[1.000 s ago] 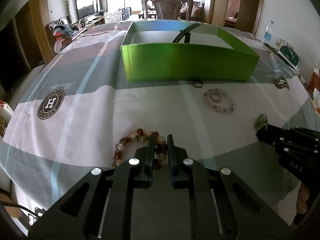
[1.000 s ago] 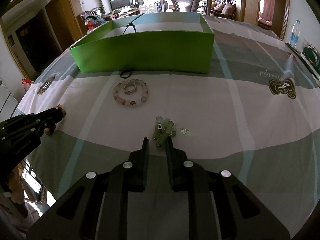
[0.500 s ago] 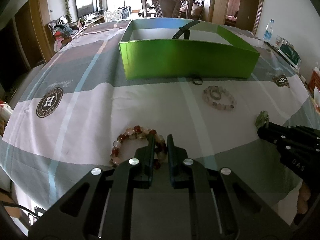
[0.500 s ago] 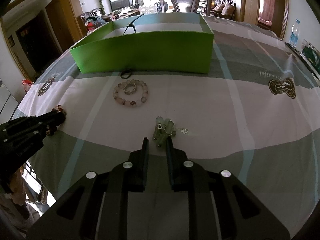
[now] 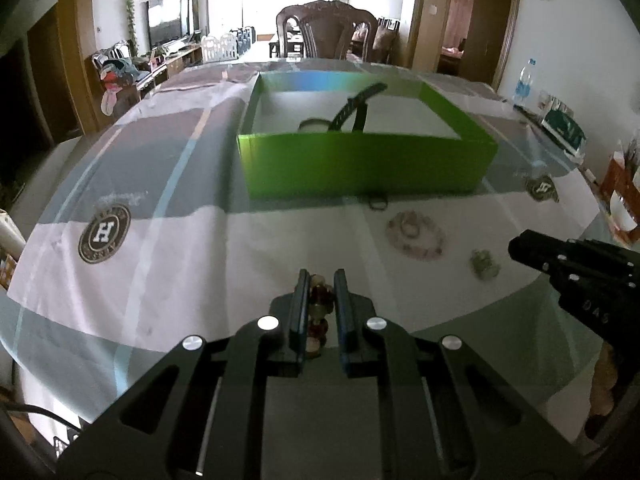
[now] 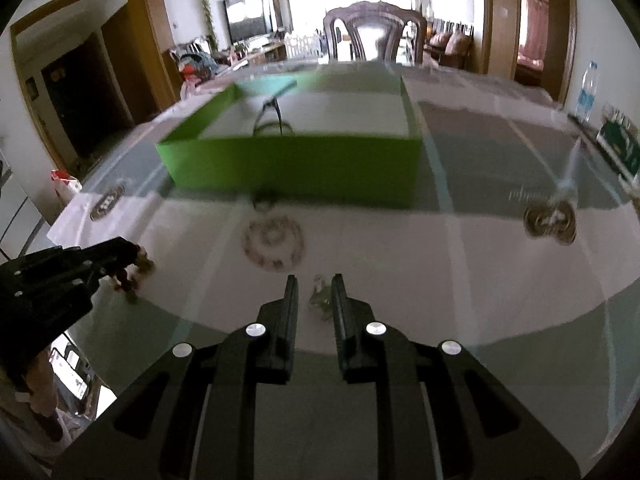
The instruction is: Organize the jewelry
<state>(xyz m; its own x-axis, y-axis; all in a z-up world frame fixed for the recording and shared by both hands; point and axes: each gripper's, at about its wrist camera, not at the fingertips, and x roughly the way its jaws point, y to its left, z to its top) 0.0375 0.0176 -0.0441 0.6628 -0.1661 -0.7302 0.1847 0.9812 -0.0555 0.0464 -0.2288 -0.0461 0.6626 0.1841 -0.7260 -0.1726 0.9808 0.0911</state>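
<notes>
My left gripper [image 5: 321, 276] is shut on a red and amber bead bracelet [image 5: 319, 300], which hangs between its fingers above the tablecloth. My right gripper [image 6: 315, 280] is shut on a small green jewelry piece [image 6: 321, 300] that dangles from its tips; the left wrist view shows this green piece [image 5: 485, 266] under the right gripper [image 5: 514, 245]. A green open box [image 5: 360, 168] stands ahead with a black watch strap [image 5: 352, 108] inside. On the cloth before the box lie a pale bead bracelet [image 5: 416, 234] and a small dark ring [image 5: 378, 203].
The table carries a grey and white cloth [image 5: 192, 248] with round logos. A water bottle [image 5: 524, 82] and small packages [image 5: 562, 124] sit at the far right edge. A wooden chair [image 5: 326, 28] stands behind the table. A person's hand shows under the left gripper [image 6: 128, 246].
Both grippers have risen from the cloth. The red bracelet left the table and now hangs from the left fingers. The green piece came up with the right fingers. More of the box's inside shows.
</notes>
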